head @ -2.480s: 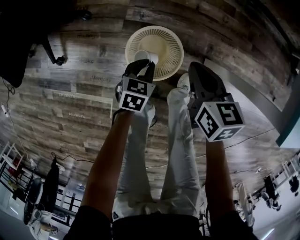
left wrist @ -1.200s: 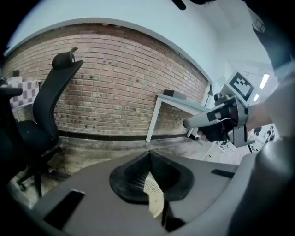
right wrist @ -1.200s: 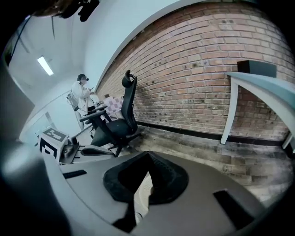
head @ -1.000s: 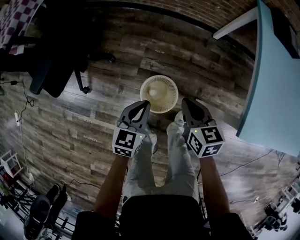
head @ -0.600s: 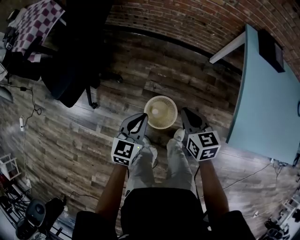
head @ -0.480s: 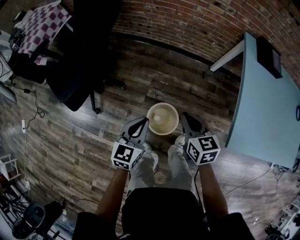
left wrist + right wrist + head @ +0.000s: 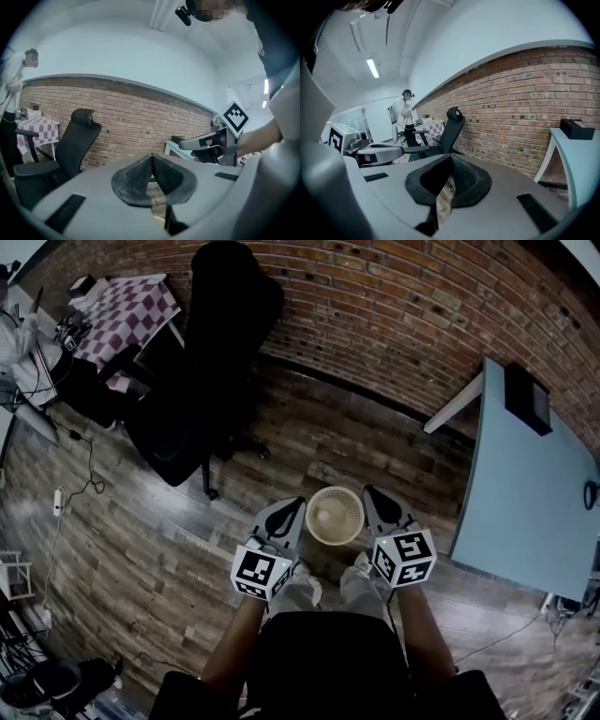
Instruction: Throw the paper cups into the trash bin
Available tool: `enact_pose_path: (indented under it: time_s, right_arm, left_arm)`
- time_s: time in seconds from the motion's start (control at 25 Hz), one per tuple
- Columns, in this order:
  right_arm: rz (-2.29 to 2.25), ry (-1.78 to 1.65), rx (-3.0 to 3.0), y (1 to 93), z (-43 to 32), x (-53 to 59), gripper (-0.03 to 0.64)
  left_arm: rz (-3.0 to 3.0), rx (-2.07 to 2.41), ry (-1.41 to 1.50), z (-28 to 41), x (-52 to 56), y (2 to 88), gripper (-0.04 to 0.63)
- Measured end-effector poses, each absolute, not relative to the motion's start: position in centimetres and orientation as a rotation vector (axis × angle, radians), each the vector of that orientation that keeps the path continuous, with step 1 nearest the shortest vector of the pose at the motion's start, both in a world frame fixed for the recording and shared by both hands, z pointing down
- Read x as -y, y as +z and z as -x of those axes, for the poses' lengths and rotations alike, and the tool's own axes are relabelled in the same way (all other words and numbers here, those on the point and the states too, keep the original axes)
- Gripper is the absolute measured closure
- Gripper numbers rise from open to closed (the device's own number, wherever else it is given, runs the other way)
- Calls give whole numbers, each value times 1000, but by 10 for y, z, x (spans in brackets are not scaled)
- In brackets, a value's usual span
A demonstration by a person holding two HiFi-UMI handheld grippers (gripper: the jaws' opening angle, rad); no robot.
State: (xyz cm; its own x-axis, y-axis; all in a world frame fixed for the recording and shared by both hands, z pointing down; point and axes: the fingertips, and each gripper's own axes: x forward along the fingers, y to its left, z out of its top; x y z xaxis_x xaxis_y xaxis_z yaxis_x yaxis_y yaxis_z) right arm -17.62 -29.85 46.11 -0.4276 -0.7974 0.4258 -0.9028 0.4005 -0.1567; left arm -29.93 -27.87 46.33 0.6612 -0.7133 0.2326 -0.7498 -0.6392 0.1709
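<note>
Since a second ago both my tongs have risen, and the trash bin point(image 7: 335, 515) looks smaller below them. In the head view it stands upright, mouth up, between my left gripper point(image 7: 296, 505) and right gripper point(image 7: 371, 494). A pale paper cup point(image 7: 324, 517) lies inside, too small to tell its long axis. In the left gripper view the jaws are pressed together, with nothing between them. The right gripper view shows the same.
</note>
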Motion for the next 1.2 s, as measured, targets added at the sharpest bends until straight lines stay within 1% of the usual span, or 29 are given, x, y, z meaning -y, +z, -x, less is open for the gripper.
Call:
enact_pose_path:
  time_s: [0.24,0.48,0.84,1.08,1.2]
  right_arm:
    - [-1417,436,2430,429,210,286,613]
    - [-1418,360,2465,399,223,288,613]
    - [-1415,358,2483,399,252,288,612]
    - [-1428,364,2489,396,245,286,612]
    - [-1441,355,2497,390,236,282,612]
  left_arm:
    - [-2643,1229,141,322,271,430,586]
    - [-2684,1242,74,333,270,406,586]
    - [-2726,1223,104,349,274,403,586]
    - [-2708,1247,76,346,275,396,586]
    - [-2699,1237,18,338,273,386,586]
